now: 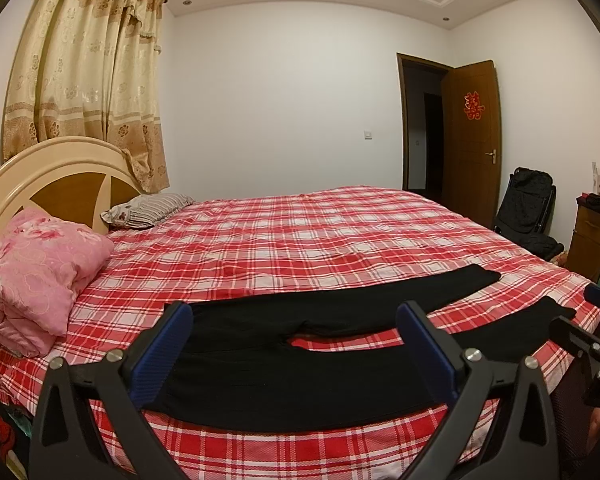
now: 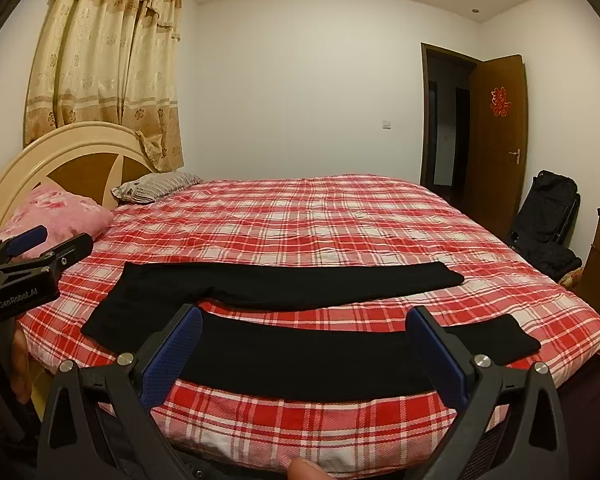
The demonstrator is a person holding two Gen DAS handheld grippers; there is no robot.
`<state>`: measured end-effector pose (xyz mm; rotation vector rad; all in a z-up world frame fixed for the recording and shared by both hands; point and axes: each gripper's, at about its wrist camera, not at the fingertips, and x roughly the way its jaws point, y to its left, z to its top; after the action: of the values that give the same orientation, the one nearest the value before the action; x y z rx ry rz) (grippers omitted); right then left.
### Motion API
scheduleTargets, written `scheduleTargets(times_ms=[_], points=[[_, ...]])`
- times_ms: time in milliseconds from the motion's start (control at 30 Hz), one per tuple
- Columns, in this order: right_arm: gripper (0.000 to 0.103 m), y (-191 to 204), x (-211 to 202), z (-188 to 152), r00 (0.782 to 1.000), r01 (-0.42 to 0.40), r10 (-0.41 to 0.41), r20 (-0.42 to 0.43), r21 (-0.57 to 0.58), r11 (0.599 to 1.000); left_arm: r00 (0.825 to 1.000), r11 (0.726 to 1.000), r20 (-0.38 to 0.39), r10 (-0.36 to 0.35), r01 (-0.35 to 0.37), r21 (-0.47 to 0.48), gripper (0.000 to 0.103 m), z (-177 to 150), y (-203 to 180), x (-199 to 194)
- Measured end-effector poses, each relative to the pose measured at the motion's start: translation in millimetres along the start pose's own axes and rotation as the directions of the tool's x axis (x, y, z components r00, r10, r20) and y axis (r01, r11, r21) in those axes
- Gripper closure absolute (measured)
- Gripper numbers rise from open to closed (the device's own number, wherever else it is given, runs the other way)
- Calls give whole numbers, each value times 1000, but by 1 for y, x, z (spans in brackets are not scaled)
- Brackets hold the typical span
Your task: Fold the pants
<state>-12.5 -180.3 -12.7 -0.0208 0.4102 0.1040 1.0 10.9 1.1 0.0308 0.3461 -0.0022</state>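
Note:
Black pants (image 1: 300, 376) (image 2: 300, 356) lie flat and spread out along the near edge of a bed with a red plaid sheet (image 1: 300, 232) (image 2: 320, 220), waist at the left, both legs running right and splayed apart. My left gripper (image 1: 294, 312) hovers open above the waist and crotch area, nothing between its blue pads. My right gripper (image 2: 304, 316) is open too, held above the near leg. The left gripper also shows at the left edge of the right wrist view, and the right gripper at the right edge of the left wrist view.
A folded pink quilt (image 1: 36, 276) and a striped pillow (image 1: 148, 208) lie by the headboard (image 1: 52, 168). An open brown door (image 1: 472, 140), a black folding chair (image 1: 528, 204) and a wooden cabinet (image 1: 592, 232) stand at the right. A fingertip (image 2: 304, 470) shows at the bottom.

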Motion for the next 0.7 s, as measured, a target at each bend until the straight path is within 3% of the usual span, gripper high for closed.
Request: scheduleTargets(times_ms=[700], points=[[1,-2,2,-2,1000,-2,2,-8,5,1000,1000,1000,0,2,-2,1,0,0,0,0]])
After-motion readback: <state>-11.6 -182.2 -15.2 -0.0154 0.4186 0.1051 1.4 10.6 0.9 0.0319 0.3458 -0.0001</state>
